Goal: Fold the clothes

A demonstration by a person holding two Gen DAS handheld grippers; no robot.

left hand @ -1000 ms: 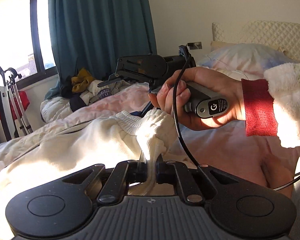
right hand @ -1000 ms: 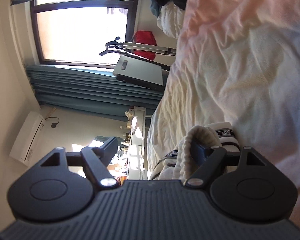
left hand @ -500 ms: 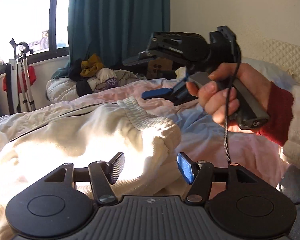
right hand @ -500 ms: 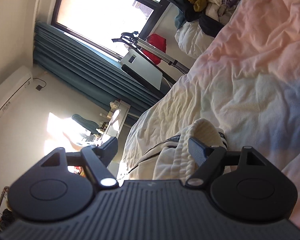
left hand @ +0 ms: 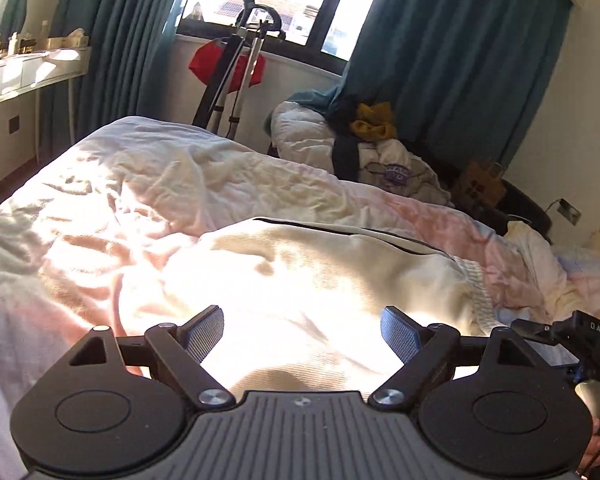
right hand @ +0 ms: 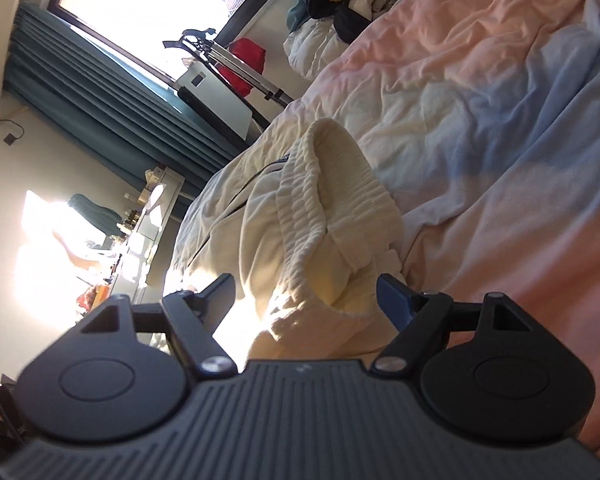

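**Both grippers off the trousers**

My left gripper (left hand: 302,330) is opening wide above the cream trousers (left hand: 320,276), gripping nothing. My right gripper (right hand: 306,294) gapes around their bunched waistband (right hand: 324,216), pads apart. They lie on the bed (left hand: 112,184).

The cream garment (left hand: 320,272) is soft knitted cloth with a ribbed, gathered waistband (right hand: 312,208). The bed sheet (left hand: 140,184) is crumpled matt cotton-like cloth. The left gripper (left hand: 302,334) is matt black plastic with shiny metal pivots and textured blue pads (left hand: 398,330). The curtains (left hand: 452,60) are heavy matt teal fabric.
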